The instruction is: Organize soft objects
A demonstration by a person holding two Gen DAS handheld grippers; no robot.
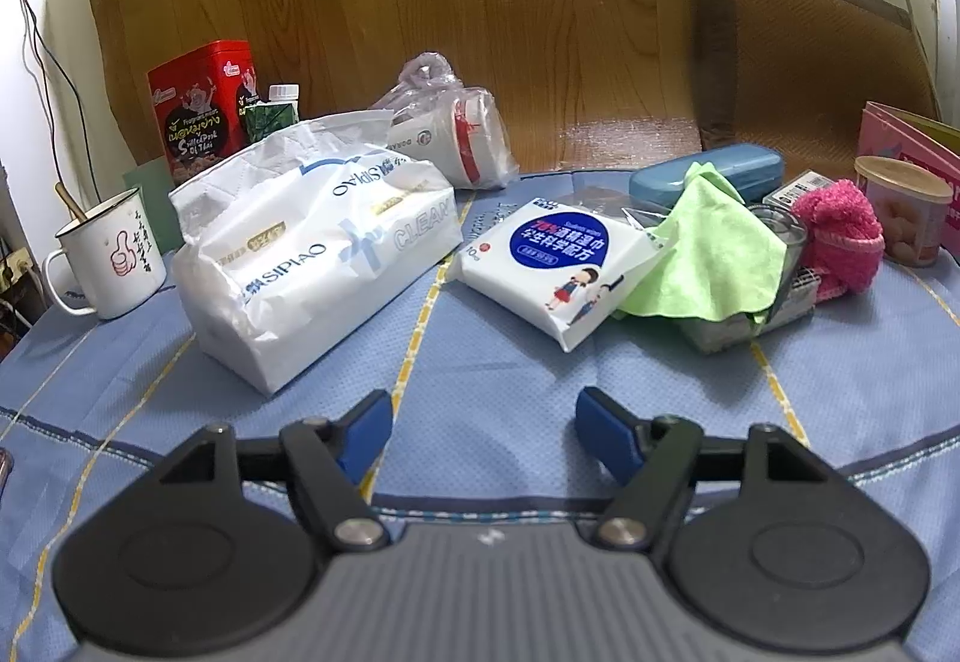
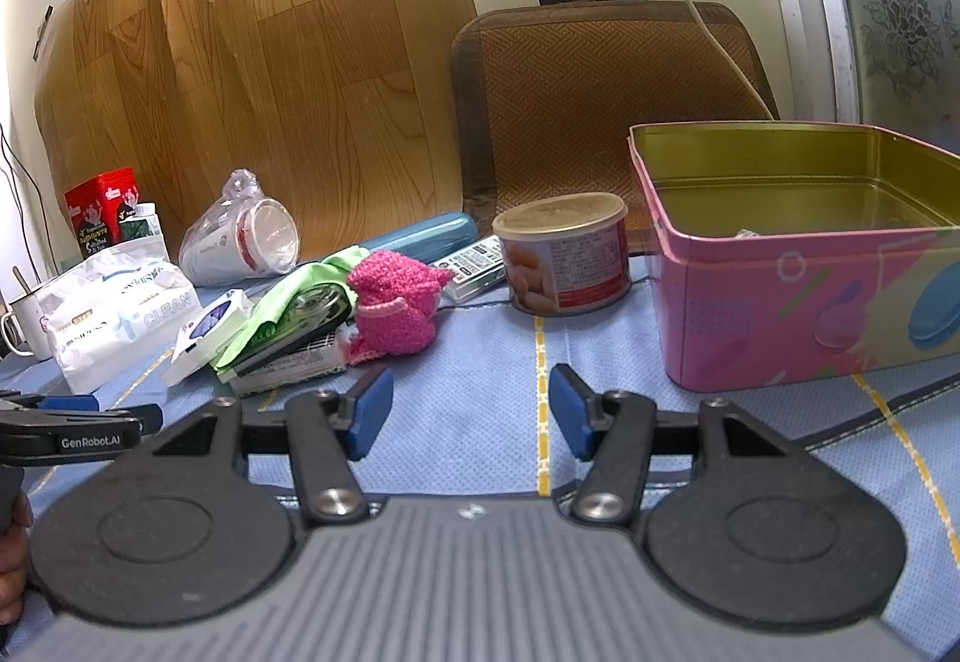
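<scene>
My left gripper (image 1: 483,425) is open and empty above the blue cloth, short of a white tissue pack (image 1: 312,248) and a small wet-wipes pack (image 1: 558,266). A green cloth (image 1: 714,254) drapes over a glass and boxes, with a pink fluffy thing (image 1: 840,236) to its right. My right gripper (image 2: 471,413) is open and empty. Ahead of it to the left lie the pink fluffy thing (image 2: 399,302), the green cloth (image 2: 282,296), the wipes pack (image 2: 207,332) and the tissue pack (image 2: 114,314). An open pink tin box (image 2: 798,302) stands at its right.
A snack can (image 2: 564,257), a blue case (image 1: 708,176), a bagged white cup (image 1: 456,134), a red tin (image 1: 201,104) and an enamel mug (image 1: 111,260) stand around. A brown cushion (image 2: 606,98) and a wood-pattern board lean at the back. The left gripper (image 2: 72,422) shows at the right view's left edge.
</scene>
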